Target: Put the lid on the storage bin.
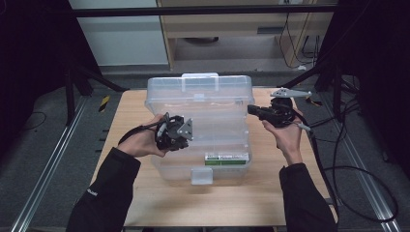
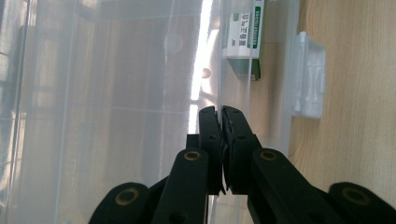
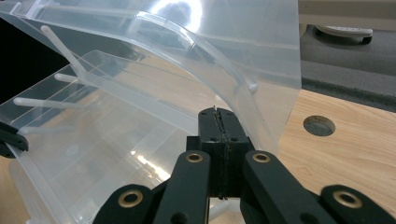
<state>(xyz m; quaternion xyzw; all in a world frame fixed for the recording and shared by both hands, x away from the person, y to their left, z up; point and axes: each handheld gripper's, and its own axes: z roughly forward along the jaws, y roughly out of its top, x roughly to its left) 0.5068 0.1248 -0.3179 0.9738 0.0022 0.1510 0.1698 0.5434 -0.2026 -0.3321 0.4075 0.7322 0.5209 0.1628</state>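
A clear plastic box (image 1: 180, 170) stands on the wooden table with its lid (image 1: 198, 89) tilted up at the back. A small green-and-white carton (image 1: 226, 158) (image 2: 245, 32) lies inside along the front wall. My left gripper (image 1: 178, 140) (image 2: 220, 112) hangs over the box's left part. Its jaws are nearly together, and a thin clear ridge of the box (image 2: 93, 93) runs into the slit between them. My right gripper (image 1: 251, 109) (image 3: 215, 112) is at the box's right side, shut on the curved side edge of the raised lid (image 3: 196, 42).
A white latch (image 1: 201, 176) (image 2: 308, 77) hangs on the box's front wall. White link rods (image 3: 60, 46) cross inside the box. The table (image 3: 355, 154) has a round hole (image 3: 319, 125) beside the lid. Cables trail over the floor at the right (image 1: 358, 183).
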